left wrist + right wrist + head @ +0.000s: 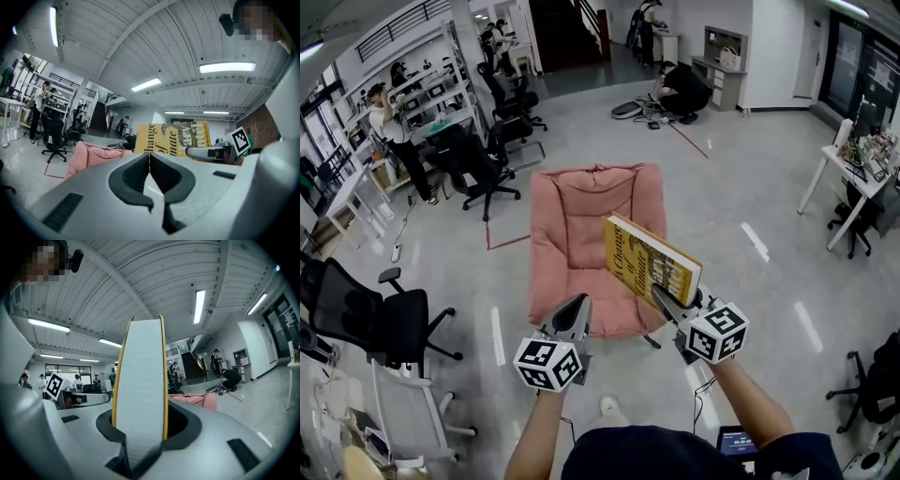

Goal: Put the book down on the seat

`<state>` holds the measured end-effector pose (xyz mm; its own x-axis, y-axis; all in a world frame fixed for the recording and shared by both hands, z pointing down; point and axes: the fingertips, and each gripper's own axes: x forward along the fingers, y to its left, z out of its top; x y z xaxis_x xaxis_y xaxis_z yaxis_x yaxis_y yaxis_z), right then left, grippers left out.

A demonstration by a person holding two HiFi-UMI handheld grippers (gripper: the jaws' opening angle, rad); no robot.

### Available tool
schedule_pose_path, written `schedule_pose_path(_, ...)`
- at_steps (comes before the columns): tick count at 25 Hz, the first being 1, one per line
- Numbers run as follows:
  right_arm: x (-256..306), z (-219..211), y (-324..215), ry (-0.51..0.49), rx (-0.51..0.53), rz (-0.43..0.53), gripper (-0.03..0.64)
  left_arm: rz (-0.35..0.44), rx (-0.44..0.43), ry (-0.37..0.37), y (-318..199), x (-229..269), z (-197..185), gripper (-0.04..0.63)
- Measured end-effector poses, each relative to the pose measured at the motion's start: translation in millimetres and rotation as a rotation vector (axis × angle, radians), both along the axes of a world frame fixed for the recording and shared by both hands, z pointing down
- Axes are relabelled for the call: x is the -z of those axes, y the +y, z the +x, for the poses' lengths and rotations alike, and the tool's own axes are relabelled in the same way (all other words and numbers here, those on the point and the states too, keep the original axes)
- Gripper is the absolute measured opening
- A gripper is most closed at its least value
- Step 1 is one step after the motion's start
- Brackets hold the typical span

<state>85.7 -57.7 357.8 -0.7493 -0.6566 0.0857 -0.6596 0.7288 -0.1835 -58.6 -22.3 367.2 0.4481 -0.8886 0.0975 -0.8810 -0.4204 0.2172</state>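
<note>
My right gripper (140, 427) was clamped on the book (652, 261). Its jaws were spread only as wide as the page block and pinched it at the lower edge. The book hung tilted in the air with its yellow cover turned up and toward 10 o'clock. It was over the front right part of the seat (581, 211) and, as far as I could tell, clear of the cushion. From where I stood the seat lay at 12 o'clock and the book at about 1 o'clock. My left gripper (575, 312) was pressed together on nothing, tips meeting, at 11 o'clock by the seat's front edge and apart from the book.

I judged the book thick and stiff, and fairly heavy for a pinch at one edge, so it would want to swing about my jaws. The glossy cover might also slip. I thought the edge grip worth keeping, with the far edge lowered first. The seat looked soft and padded, so the book should land gently but might tip or slide toward the back fold
</note>
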Motion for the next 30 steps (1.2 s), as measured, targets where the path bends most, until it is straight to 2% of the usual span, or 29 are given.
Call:
schedule_pose_path(12, 1.7, -43.0, -42.1, -0.01, -0.039, -0.025, 0.155, -0.026, -0.024, 0.003, -42.8, -5.4, -53.7, 0.008)
schedule_pose_path(21, 5.8, -57.7, -58.5, -0.027, -0.063, -0.039, 0.155, -0.001, -0.038, 0.011, -63.0, -3.5, -74.9, 0.008)
schedule_pose_path(30, 5.4, -86.3, -68.9, -0.001, -0.058, -0.034, 0.155, 0.036, -0.035, 0.045, -69.3, 3.7, -103.0, 0.007)
